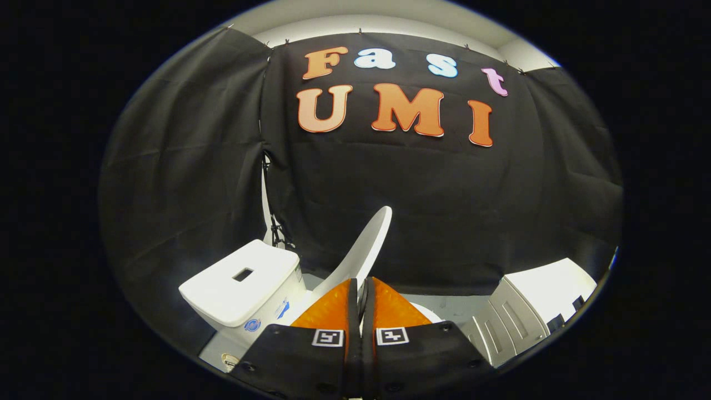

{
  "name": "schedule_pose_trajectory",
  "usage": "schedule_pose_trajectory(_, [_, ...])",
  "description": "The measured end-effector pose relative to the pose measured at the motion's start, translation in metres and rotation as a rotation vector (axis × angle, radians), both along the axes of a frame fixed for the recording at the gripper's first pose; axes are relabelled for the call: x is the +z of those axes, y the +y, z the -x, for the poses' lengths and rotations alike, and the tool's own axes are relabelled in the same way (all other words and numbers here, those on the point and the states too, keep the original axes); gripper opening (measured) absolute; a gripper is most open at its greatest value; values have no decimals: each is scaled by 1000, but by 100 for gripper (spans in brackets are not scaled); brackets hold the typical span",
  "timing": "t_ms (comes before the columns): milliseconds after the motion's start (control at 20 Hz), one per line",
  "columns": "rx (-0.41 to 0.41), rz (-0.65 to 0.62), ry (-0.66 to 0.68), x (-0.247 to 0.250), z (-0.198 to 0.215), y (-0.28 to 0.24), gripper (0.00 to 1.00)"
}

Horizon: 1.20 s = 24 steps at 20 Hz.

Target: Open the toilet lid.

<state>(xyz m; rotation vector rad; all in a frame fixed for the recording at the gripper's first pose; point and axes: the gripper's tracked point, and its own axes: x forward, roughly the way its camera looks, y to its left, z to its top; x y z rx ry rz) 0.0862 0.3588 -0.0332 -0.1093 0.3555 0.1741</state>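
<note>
Fingers pressed together, apparently pinching the lower edge of the toilet lid — contact itself hidden. Lid raised, tilted toward the tank just beside it, not yet resting. Risk: early release — lid drops shut. Gripper aimed forward, roughly level, tips slightly up.

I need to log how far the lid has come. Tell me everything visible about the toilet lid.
The lid is a smooth, glossy white shell, plastic by the look, with a rounded tip. It is raised and seen nearly edge-on, tilted with its tip up and away from the tank beside it. Its lower part runs down between the fingers of the gripper, which look closed on its edge. The hinge is hidden behind them.
</note>
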Motion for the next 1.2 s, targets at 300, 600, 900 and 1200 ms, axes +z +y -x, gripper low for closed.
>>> schedule_pose_trajectory(300, [3, -14, -12, 9, 1, 30, 8])
schedule_pose_trajectory(600, [59, 33, -42, 17, 3, 70, 8])
schedule_pose_trajectory(900, [113, 69, -84, 22, 4, 109, 8])
schedule_pose_trajectory(1200, [165, 91, -123, 23, 10, 151, 8])
